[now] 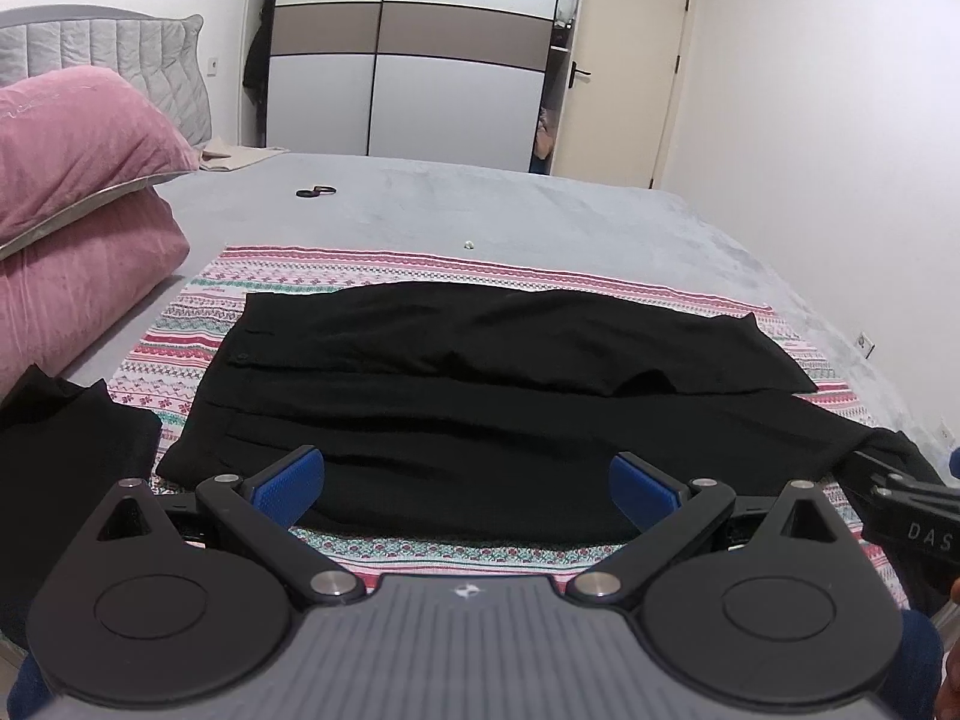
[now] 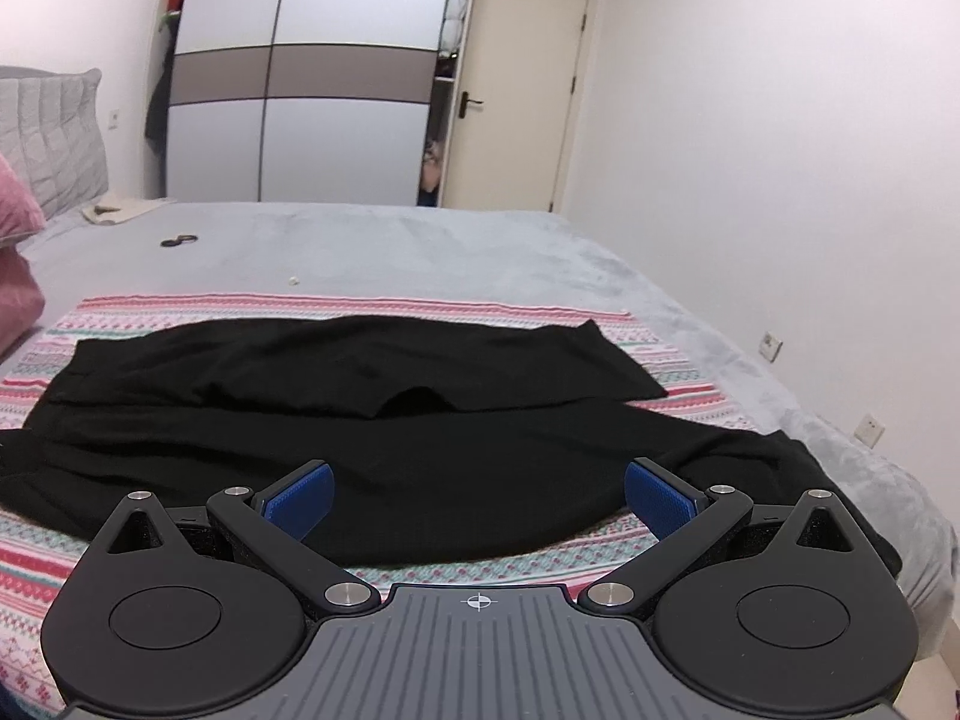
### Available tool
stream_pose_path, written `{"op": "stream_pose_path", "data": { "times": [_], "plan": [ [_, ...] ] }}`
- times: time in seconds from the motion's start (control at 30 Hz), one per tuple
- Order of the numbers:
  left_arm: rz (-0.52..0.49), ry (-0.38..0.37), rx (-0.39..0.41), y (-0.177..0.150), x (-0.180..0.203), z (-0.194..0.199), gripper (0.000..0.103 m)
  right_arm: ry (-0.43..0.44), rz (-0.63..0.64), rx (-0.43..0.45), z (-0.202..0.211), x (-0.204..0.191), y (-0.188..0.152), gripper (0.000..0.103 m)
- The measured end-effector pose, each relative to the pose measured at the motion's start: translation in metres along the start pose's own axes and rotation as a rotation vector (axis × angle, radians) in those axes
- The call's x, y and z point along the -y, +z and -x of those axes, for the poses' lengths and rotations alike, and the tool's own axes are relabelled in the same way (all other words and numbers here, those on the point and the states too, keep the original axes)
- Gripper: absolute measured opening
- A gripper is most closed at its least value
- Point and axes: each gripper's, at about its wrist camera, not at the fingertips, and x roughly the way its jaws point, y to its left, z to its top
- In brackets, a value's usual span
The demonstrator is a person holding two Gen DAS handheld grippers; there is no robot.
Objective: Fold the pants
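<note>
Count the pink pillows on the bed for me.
2, stacked at the bed's left edge by the headboard: the upper pink velvet pillow rests on the lower pink velvet pillow. Others may lie out of frame.

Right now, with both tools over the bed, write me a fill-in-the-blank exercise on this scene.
1. The pants are ____ in colour.
2. They lie on a patterned cloth spread over the ____ bed sheet.
3. The left tool and the right tool are both ____, holding nothing.
4. The pillows stacked by the headboard are ____.

Missing words: black; grey; open; pink
</note>
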Motion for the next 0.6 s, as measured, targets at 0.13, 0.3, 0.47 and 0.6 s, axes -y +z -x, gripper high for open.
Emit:
{"op": "stream_pose_path", "data": {
  "times": [0.13,0.3,0.47,0.6],
  "plan": [
    [0.001,0.001,-0.022,-0.001,0.002,-0.007,0.103,-0.056,0.017,0.022,-0.002,-0.001,0.0,0.103],
    [-0.001,-0.002,-0.03,-0.002,0.003,-0.014,0.103,-0.06,0.042,0.012,-0.01,-0.001,-0.003,0.103],
    [0.02,0.003,-0.103,-0.011,-0.017,-0.052,0.103,-0.04,0.09,0.003,-0.031,0.0,-0.011,0.103],
    [0.277,-0.003,-0.252,-0.02,-0.085,-0.099,0.103,0.092,-0.027,-0.171,-0.091,0.039,-0.017,0.103]
  ]
}}
